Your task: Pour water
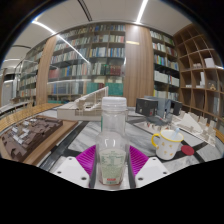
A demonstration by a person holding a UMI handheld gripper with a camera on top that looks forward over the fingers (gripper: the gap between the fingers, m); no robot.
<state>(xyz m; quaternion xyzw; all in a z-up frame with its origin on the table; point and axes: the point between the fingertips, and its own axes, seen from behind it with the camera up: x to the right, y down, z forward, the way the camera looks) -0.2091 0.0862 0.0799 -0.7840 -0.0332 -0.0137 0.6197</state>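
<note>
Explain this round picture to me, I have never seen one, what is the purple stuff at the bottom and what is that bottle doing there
This is a single wide-angle view from a camera mounted on a hand-held gripper, a two-fingered grabbing tool that a person carries; no robot arm is involved. The purple pieces are the pads on its fingers, seen from just behind. Between them stands a clear plastic bottle with a white cap, and both pads appear to press on it, so it seems to be held. Beyond it, on the white table, sits a small white and yellow cup-like container, with other items too small to identify. Tall wooden bookshelves fill the background, so this looks like a library.
</note>
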